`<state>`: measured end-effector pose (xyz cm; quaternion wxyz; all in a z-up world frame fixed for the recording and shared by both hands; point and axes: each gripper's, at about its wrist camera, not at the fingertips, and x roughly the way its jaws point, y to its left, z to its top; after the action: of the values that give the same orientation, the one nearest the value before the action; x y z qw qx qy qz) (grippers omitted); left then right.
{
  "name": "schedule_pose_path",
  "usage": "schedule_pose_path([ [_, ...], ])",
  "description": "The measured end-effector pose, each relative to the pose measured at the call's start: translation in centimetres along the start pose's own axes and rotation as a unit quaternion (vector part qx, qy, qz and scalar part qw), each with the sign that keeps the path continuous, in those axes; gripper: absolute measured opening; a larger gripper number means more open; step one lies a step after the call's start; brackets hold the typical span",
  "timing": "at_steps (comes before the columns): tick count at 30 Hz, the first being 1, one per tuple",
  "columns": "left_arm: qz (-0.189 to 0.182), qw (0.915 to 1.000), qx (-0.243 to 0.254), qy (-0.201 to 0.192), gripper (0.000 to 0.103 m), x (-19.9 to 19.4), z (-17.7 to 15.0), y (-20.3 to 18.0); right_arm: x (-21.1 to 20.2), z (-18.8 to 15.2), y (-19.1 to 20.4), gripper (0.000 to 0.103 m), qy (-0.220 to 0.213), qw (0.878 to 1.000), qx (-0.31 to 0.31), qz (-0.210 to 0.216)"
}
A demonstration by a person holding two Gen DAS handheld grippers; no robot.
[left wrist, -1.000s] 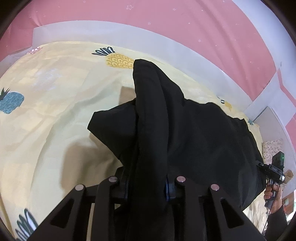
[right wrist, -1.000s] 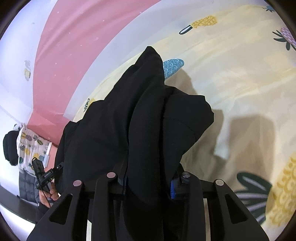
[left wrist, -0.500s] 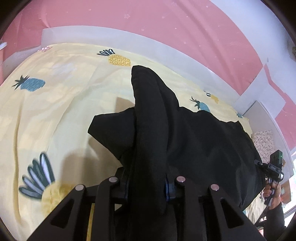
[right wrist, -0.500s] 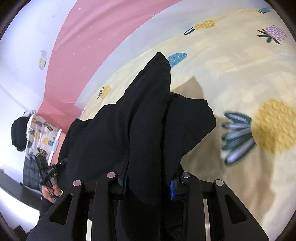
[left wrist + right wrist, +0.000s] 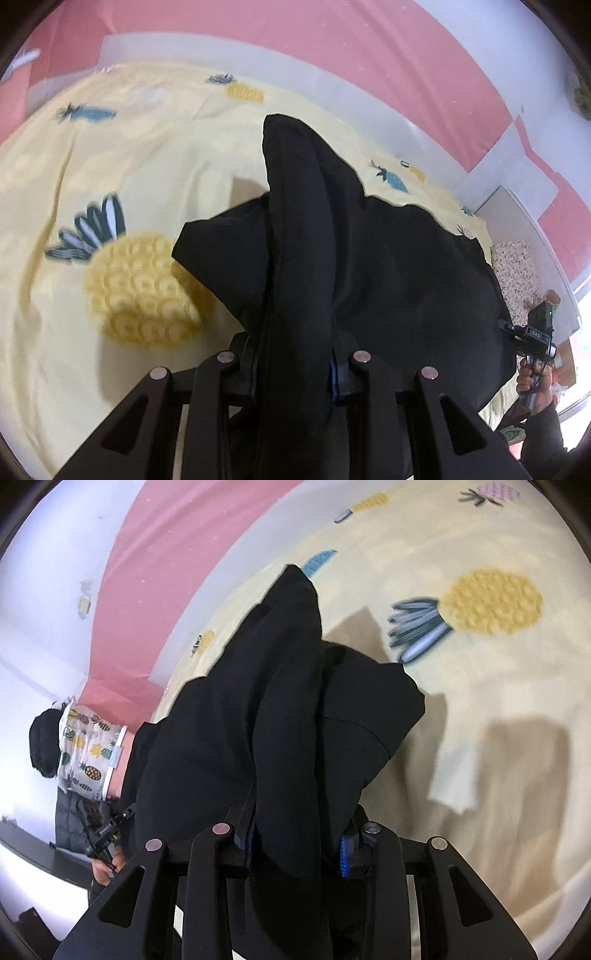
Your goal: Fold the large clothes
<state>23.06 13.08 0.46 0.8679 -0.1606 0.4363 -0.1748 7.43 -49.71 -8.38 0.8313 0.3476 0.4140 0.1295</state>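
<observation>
Black garment (image 5: 388, 266) held up over pineapple bedsheet (image 5: 110, 155), both ends pinched.
L gripper (image 5: 295, 373) & R gripper (image 5: 295, 849) each clamped on a bunched edge, prob. to keep cloth taut btw them for laying flat.

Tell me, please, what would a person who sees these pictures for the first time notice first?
First, the black garment, a big dark mass in the middle of both views, pinched in the left tool and the right tool and hanging between them above the bed. Next, the yellow sheet under it, with a large pineapple print at the left of the left view. Behind the bed stands a pink wall.
</observation>
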Motion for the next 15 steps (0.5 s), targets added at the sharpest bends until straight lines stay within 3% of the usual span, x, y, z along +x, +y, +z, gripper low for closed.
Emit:
schedule_pose_path([
  [4,-0.001,1.0000,-0.002,-0.004,0.031,0.8,-0.3,0.4,0.0,-0.2,-0.3,0.041,-0.001,1.000,-0.006,-0.007],
  [9,0.019,0.9998,0.010,-0.003,0.043,1.4,-1.1,0.2,0.0,-0.7,-1.3,0.062,-0.002,0.999,0.000,-0.033],
  [12,0.021,0.9997,-0.005,-0.007,0.052,0.8,-1.4,0.7,-1.1,-1.2,-1.0,0.062,-0.012,0.999,0.000,-0.047],
  [15,0.032,0.9994,-0.013,-0.011,0.053,-0.5,-1.7,1.0,-3.0,-1.7,0.4,0.062,-0.031,0.995,-0.030,-0.090],
])
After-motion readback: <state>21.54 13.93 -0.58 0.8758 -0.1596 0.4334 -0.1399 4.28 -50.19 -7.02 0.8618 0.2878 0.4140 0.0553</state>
